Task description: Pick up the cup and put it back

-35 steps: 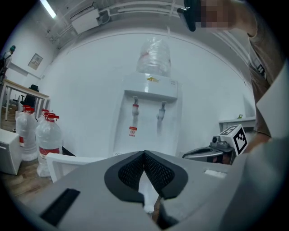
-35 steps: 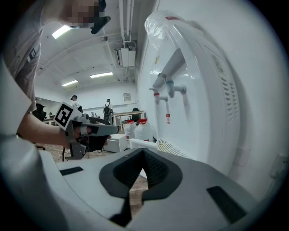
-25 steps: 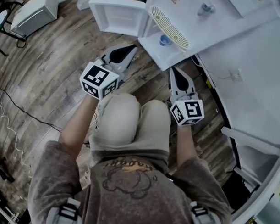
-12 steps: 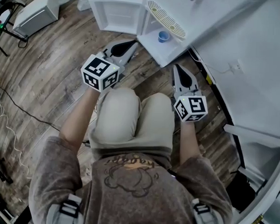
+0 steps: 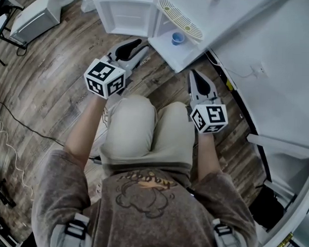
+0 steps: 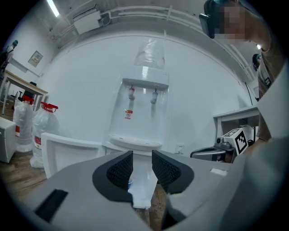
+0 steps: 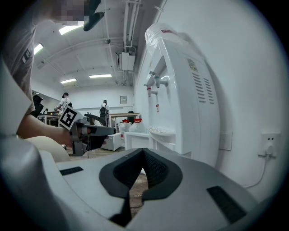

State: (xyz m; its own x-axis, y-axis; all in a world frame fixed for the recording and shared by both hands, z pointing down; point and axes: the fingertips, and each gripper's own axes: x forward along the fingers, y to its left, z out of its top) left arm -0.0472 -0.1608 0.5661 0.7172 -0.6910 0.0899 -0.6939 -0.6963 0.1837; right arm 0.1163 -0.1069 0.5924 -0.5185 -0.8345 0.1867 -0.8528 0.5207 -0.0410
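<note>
Left gripper (image 5: 137, 44) jaws stand a narrow gap apart, having just been opening, and grip nothing; through the gap only the cabinet beyond them shows. Right gripper (image 5: 193, 74) jaws are pressed together at the tips, with nothing between them. A crouching person holds both tools level and low over a wooden floor (image 5: 49, 81), one outside each knee, aimed at a white water dispenser (image 5: 209, 11) that stands against a white wall. The small blue cup (image 5: 177, 38) stands upright on the floor of the dispenser's open lower compartment, beneath the round grilled drip tray (image 5: 181, 19). The cabinet door (image 5: 125, 15) is swung fully open on the left-gripper side. The cup is ahead of both grippers and touches neither; it lies closer to the left one, whose own view catches a sliver of blue just past the inner edge of one pad. Large water bottles (image 6: 43, 131) with red caps stand on the floor beyond the door.
</note>
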